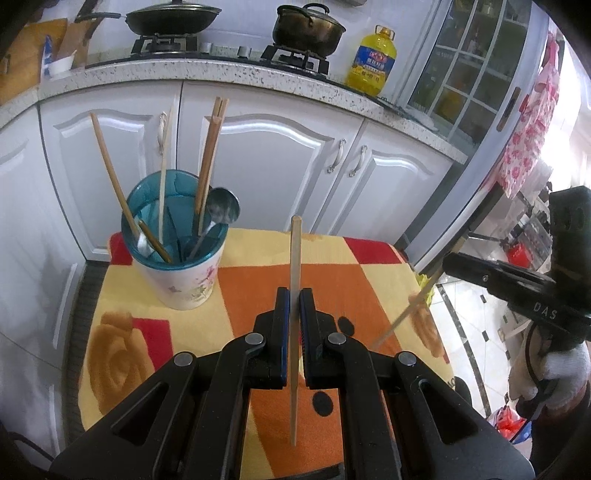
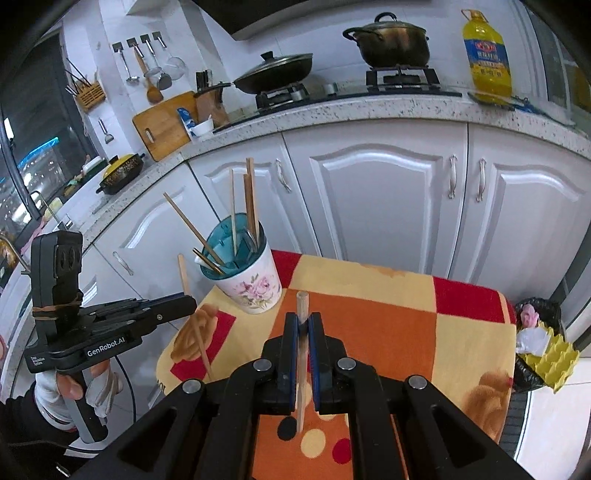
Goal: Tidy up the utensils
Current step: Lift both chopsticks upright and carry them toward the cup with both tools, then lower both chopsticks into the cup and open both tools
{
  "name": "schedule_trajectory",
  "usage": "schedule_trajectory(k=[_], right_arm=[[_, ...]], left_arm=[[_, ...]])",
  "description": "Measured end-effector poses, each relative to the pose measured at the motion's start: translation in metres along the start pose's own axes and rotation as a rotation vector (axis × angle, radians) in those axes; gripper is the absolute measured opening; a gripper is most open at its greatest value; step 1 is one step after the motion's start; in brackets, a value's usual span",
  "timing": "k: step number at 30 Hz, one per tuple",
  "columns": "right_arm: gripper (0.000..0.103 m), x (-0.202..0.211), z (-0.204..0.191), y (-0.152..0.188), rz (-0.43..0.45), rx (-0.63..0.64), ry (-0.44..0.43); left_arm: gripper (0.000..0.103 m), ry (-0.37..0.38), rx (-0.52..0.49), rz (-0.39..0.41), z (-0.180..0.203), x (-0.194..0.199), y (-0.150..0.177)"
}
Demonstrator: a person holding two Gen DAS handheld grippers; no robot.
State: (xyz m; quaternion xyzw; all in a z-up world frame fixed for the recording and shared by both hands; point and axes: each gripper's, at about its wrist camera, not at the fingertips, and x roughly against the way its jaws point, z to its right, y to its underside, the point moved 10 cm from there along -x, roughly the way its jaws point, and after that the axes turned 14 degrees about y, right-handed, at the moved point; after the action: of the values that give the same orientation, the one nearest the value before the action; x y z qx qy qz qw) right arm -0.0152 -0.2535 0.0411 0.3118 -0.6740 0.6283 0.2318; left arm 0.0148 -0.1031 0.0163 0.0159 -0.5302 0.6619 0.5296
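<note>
Left wrist view: one chopstick (image 1: 294,295) is pinched by the left gripper (image 1: 294,295); another chopstick (image 2: 301,354) is clamped by the right gripper (image 2: 303,321). A utensil cup (image 1: 177,266) is seen at the table's (image 1: 369,258) far left corner.

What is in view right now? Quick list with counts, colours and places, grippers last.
utensil cup: one, white floral with teal insert, far left of cloth
chopsticks in cup: several, wooden, upright
spoon: one visible, metal, in cup
patterned cloth: one, orange, yellow and red, covers table
wok: one, black, stove
pot: one, dark, stove
oil bottle: one, yellow, counter
left gripper: shut on one chopstick
right gripper: shut on another chopstick
</note>
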Motion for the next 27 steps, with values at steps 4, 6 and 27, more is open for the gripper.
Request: schedule_trajectory(k=[4, 6, 27], right_arm=[[0.005, 0.008, -0.006, -0.013, 0.030, 0.013, -0.003], [0.005, 0.012, -0.008, -0.021, 0.045, 0.018, -0.003], [0.005, 0.045, -0.061, -0.102, 0.167, 0.064, -0.100]], left_arm=[[0.004, -0.005, -0.002, 0.019, 0.000, 0.007, -0.005], [0.004, -0.006, -0.005, 0.029, 0.001, 0.012, -0.007], [0.004, -0.029, 0.019, 0.244, -0.028, 0.100, -0.106]])
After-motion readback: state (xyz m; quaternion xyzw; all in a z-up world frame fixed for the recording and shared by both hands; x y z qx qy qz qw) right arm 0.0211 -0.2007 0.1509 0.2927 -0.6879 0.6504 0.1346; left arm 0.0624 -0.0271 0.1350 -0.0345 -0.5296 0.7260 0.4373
